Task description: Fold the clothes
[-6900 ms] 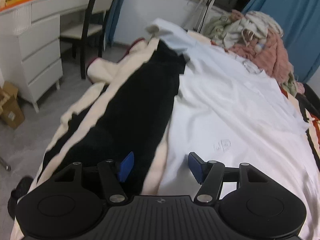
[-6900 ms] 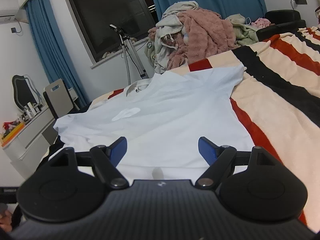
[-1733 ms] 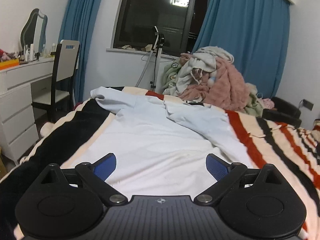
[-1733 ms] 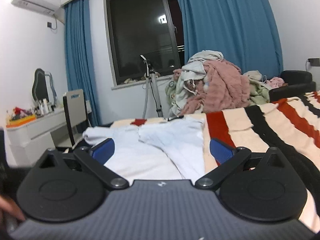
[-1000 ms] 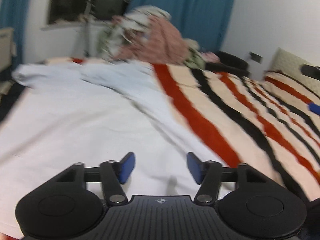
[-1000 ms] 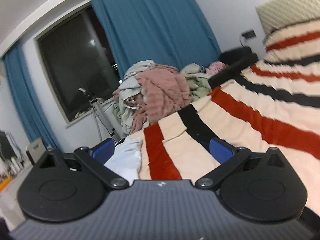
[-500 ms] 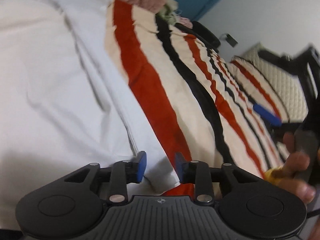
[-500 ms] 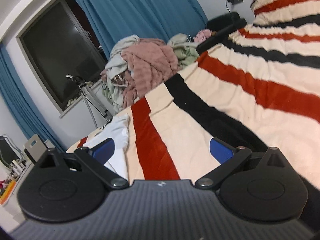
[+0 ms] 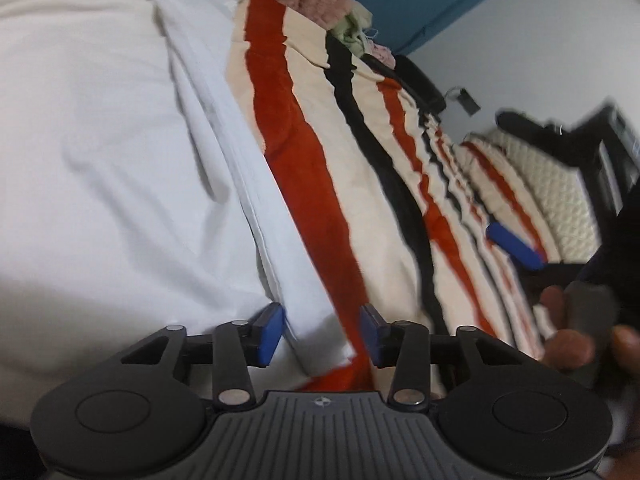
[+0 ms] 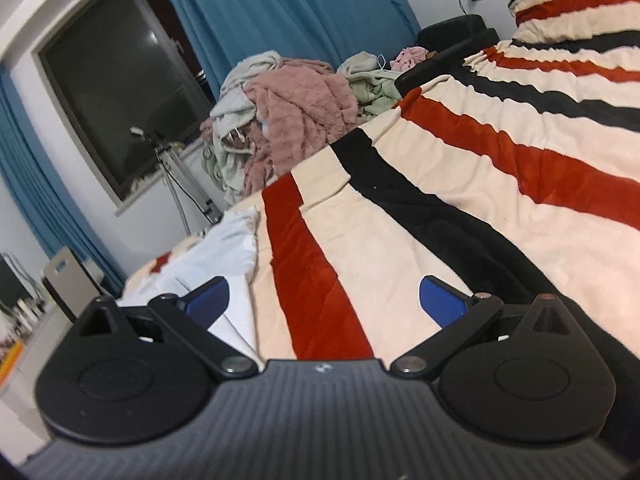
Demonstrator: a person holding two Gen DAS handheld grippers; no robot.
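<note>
My left jaws [image 9: 322, 334], just narrowed, straddle the shirt [image 9: 100, 160] corner without pinching. My right jaws [image 10: 326, 304] gape wide over the striped blanket [image 10: 460, 208]; laundry pile [image 10: 288, 112] beyond.

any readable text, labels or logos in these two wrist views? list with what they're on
No readable words or numbers in either view.
Small round emblem on the left gripper body: too small to read.
Same emblem on the right gripper body: too small to read.
Blue mark on the chair back: blurred, unreadable.

Striped blanket [image 10: 460, 216] lies bare; clothes pile [image 10: 288, 108] blocks its far end.
</note>
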